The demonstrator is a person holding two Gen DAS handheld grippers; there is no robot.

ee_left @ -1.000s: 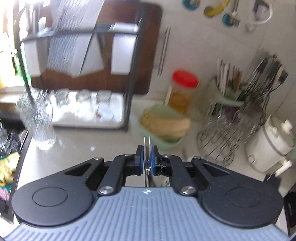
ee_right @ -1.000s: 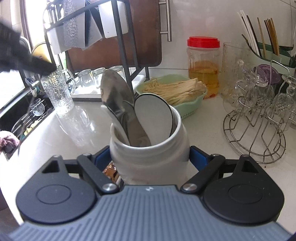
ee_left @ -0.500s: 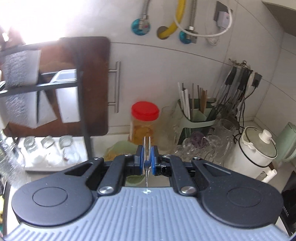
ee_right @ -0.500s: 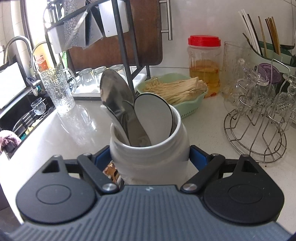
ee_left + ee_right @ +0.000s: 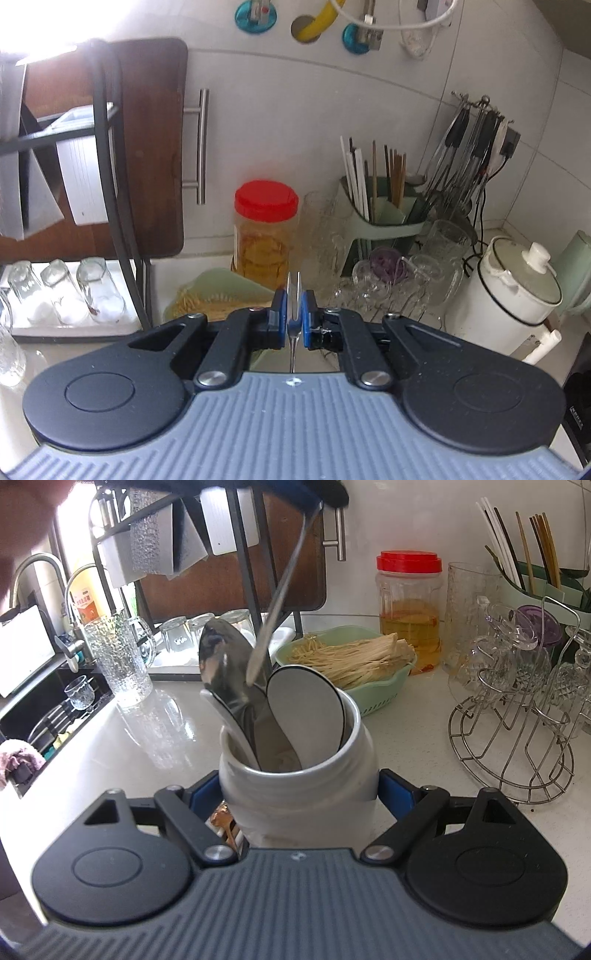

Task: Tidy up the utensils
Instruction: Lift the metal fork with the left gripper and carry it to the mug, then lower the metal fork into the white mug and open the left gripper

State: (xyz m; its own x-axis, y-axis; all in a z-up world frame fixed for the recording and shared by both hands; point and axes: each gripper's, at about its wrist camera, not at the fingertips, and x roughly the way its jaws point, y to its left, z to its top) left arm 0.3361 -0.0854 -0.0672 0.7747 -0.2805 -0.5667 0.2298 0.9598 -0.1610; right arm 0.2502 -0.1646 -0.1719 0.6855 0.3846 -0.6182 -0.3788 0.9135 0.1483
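Note:
My left gripper [image 5: 294, 312] is shut on a small steel fork [image 5: 294, 295], tines pointing forward, handle hanging down. In the right wrist view the fork [image 5: 280, 598] hangs from the left gripper at the top edge, its handle end just above the holder's mouth. My right gripper [image 5: 299, 794] is shut on a white ceramic utensil holder [image 5: 299, 797] standing on the counter. The holder contains a steel spoon [image 5: 225, 664] and a white spoon [image 5: 306, 712].
A green basket of noodles [image 5: 351, 664], a red-lidded jar [image 5: 410, 616] and a wire rack of glasses [image 5: 517, 720] stand behind and to the right. A glass pitcher [image 5: 118, 657] and sink [image 5: 48, 716] are left. A chopstick caddy [image 5: 380, 206] and white pot [image 5: 509, 295] stand by the wall.
The left gripper with the fork has come in over the holder; its handle now hangs above the holder's mouth in the right wrist view. The right gripper and holder have not moved.

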